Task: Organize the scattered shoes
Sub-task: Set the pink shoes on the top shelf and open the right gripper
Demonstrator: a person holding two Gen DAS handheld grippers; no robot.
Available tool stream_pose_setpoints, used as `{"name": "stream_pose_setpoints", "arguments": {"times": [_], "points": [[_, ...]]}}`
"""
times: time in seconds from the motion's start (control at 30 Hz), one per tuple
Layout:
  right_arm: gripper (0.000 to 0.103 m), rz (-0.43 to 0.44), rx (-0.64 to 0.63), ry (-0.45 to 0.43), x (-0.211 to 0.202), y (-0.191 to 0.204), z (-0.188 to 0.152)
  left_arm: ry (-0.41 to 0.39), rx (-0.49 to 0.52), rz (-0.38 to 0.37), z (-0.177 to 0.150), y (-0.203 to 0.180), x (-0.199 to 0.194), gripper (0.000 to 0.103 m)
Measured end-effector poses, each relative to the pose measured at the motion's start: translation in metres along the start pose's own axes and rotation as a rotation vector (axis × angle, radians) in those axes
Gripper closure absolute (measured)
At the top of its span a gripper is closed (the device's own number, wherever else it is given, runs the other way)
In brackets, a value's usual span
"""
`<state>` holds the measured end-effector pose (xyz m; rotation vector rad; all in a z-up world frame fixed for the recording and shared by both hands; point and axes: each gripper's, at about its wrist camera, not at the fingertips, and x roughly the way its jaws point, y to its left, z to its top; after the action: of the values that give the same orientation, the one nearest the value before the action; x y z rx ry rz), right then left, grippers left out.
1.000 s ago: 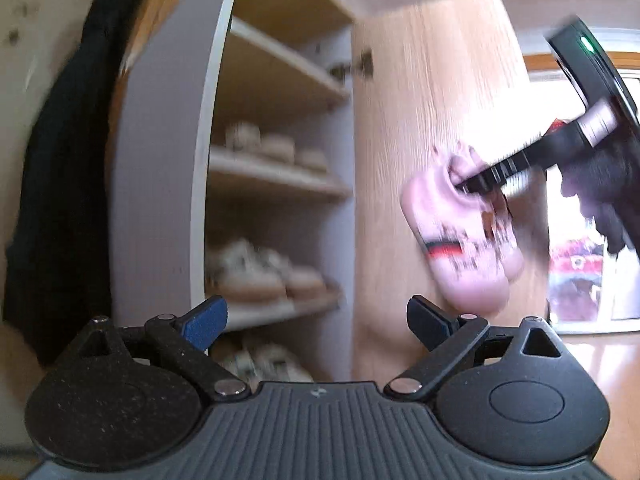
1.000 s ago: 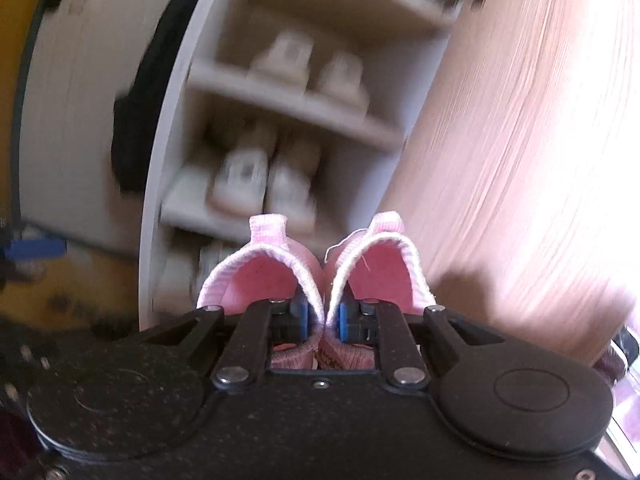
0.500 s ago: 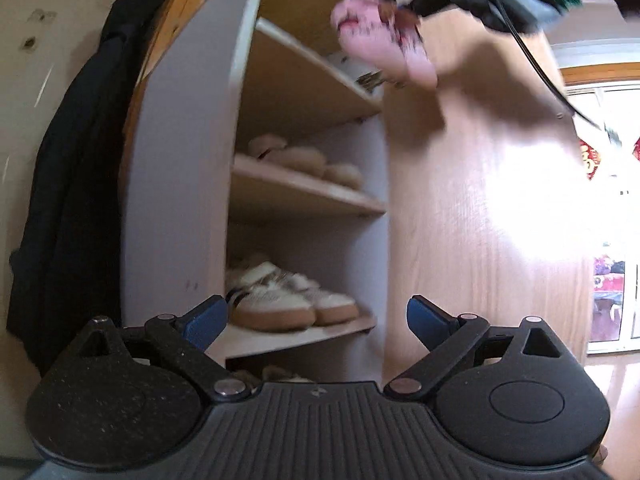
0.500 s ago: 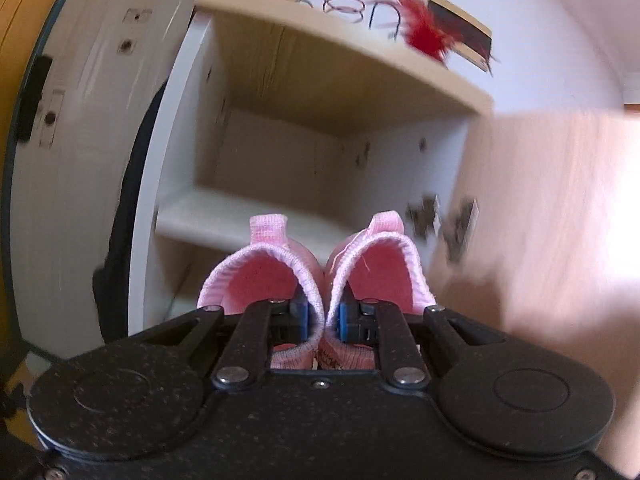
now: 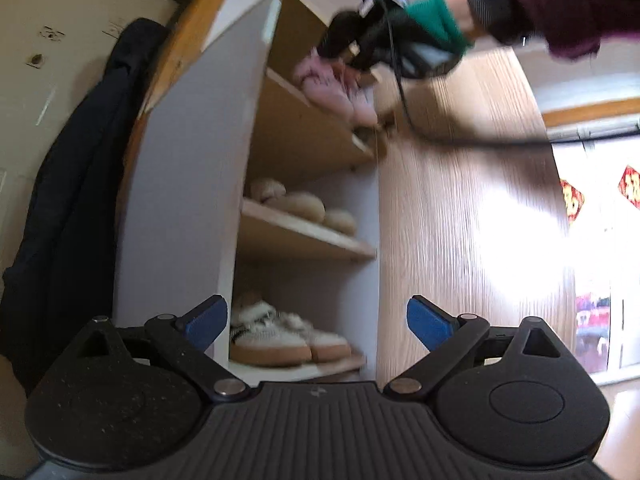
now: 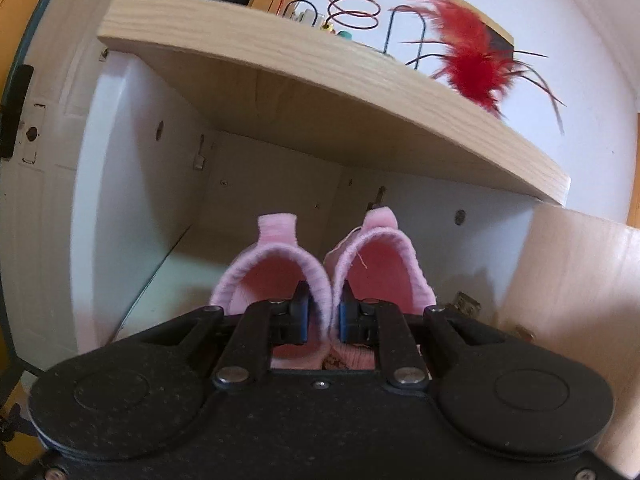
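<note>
My right gripper (image 6: 323, 316) is shut on a pair of pink shoes (image 6: 276, 256), pinching their two inner collars together. It holds them at the mouth of the top compartment of the shoe cabinet (image 6: 120, 184), over its shelf. In the left wrist view the pink shoes (image 5: 340, 92) sit at the front edge of the top shelf, under the right gripper (image 5: 372, 40). My left gripper (image 5: 316, 316) is open and empty, low in front of the cabinet (image 5: 180, 184).
Beige slippers (image 5: 300, 204) and white sneakers (image 5: 276, 336) fill the lower shelves. The open wooden door (image 5: 460, 220) stands to the right. A black coat (image 5: 68, 200) hangs to the left. Wires and a red feather (image 6: 468, 56) lie on the cabinet top.
My right gripper has risen with the pink shoes from the lower shelves to the top compartment and moved in towards its shelf. My left gripper stayed open and tilted up a little.
</note>
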<state>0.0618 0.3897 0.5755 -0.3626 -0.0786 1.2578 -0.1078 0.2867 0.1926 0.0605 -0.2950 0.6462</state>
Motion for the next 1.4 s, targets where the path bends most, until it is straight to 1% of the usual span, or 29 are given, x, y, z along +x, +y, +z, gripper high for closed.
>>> {"name": "stream_pose_setpoints", "arguments": {"times": [0.07, 0.2, 0.3, 0.5, 0.6, 0.63, 0.73, 0.77, 0.83, 0.9, 0.97, 1.0, 1.07, 1.1, 1.27, 1.4], "points": [[0.091, -0.007, 0.002, 0.001, 0.006, -0.002, 0.002, -0.002, -0.013, 0.002, 0.000, 0.003, 0.000, 0.006], [0.091, -0.009, 0.011, 0.008, 0.017, -0.003, 0.005, 0.021, -0.021, 0.003, -0.002, 0.003, 0.001, 0.006], [0.091, -0.009, 0.026, 0.006, 0.020, -0.002, 0.007, 0.030, -0.013, 0.002, -0.004, 0.002, 0.000, 0.006], [0.091, -0.018, 0.005, 0.010, 0.033, 0.006, 0.016, 0.035, -0.030, 0.028, -0.004, 0.011, 0.000, 0.006], [0.087, -0.023, 0.006, 0.044, 0.044, 0.010, 0.016, 0.038, -0.043, 0.042, -0.003, 0.016, 0.000, 0.006], [0.086, -0.035, -0.012, 0.051, 0.048, 0.013, 0.015, 0.038, -0.046, 0.045, -0.002, 0.018, 0.000, 0.006], [0.079, -0.053, -0.032, 0.063, 0.055, 0.019, 0.014, 0.037, -0.051, 0.050, -0.001, 0.021, -0.002, 0.006], [0.073, -0.065, -0.038, 0.074, 0.056, 0.022, 0.014, 0.037, -0.053, 0.052, -0.001, 0.022, -0.002, 0.006], [0.069, -0.086, -0.051, 0.094, 0.057, 0.028, 0.014, 0.038, -0.058, 0.055, -0.001, 0.024, -0.002, 0.006], [0.066, -0.099, -0.084, 0.106, 0.062, 0.031, 0.021, 0.039, -0.063, 0.058, -0.001, 0.027, -0.001, 0.006], [0.053, -0.110, -0.099, 0.107, 0.064, 0.033, 0.025, 0.038, -0.068, 0.061, -0.001, 0.028, -0.001, 0.006], [0.049, -0.116, -0.108, 0.106, 0.061, 0.034, 0.026, 0.039, -0.069, 0.061, -0.001, 0.029, -0.001, 0.006], [0.029, -0.150, -0.128, 0.102, 0.056, 0.035, 0.029, 0.042, -0.070, 0.060, -0.002, 0.028, -0.001, 0.006], [0.027, -0.158, -0.139, 0.106, 0.054, 0.036, 0.027, 0.043, -0.069, 0.060, -0.002, 0.028, -0.001, 0.006], [0.026, -0.157, -0.151, 0.102, 0.061, 0.026, 0.030, 0.050, -0.063, 0.059, -0.004, 0.026, 0.000, 0.006], [0.025, -0.126, -0.140, 0.069, 0.045, 0.018, 0.026, 0.056, -0.049, 0.057, -0.005, 0.024, 0.001, 0.006]]}}
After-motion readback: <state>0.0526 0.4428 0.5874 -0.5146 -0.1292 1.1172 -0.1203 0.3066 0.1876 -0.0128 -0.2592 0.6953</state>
